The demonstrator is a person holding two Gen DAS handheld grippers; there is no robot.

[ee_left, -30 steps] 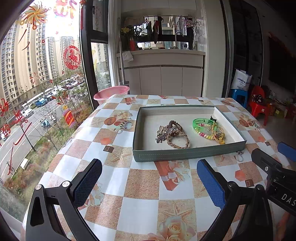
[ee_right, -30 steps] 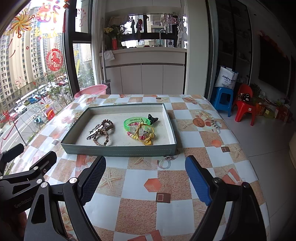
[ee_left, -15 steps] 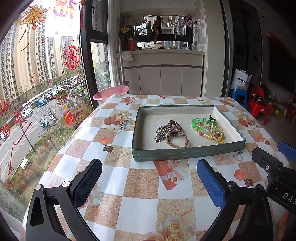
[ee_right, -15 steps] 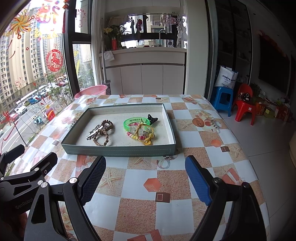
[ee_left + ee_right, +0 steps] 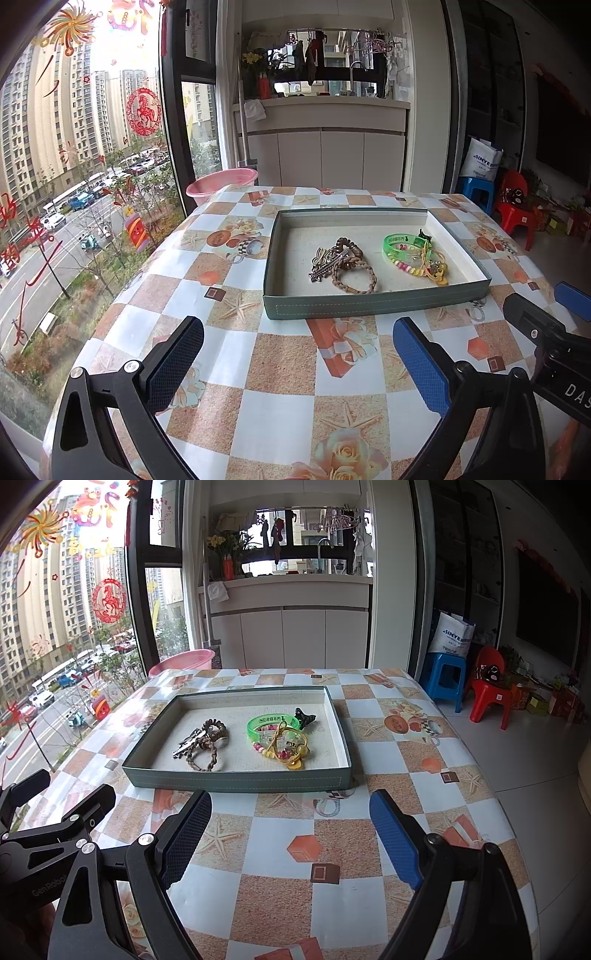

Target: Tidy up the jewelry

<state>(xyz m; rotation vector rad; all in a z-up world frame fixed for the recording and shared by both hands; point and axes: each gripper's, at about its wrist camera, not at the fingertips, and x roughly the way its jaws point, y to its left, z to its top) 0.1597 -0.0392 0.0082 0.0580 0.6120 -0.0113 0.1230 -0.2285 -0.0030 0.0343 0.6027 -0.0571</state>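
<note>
A shallow grey-green rectangular tray (image 5: 373, 304) with a pale lining sat on the table (image 5: 277, 369), which was covered in a glossy checked oilcloth printed with roses and starfish. Inside the tray lay two clusters of jewelry, apart from each other. On the left side, a brown braided cord bracelet (image 5: 354, 275) touched a dark beaded bracelet (image 5: 347, 248) and a silver metal hairpin (image 5: 323, 266). On the right side, a translucent green plastic bangle (image 5: 271, 724) overlapped a string of pink and yellow beads (image 5: 273, 752) and a yellow cord with gold charms (image 5: 293, 755); a small black hair clip (image 5: 303, 716) lay just behind the bangle.

The left gripper (image 5: 295, 354) and the right gripper (image 5: 290, 830) hung above bare tablecloth, near the tray's front wall. Both had their blue-padded jaws spread wide, with nothing between them.
</note>
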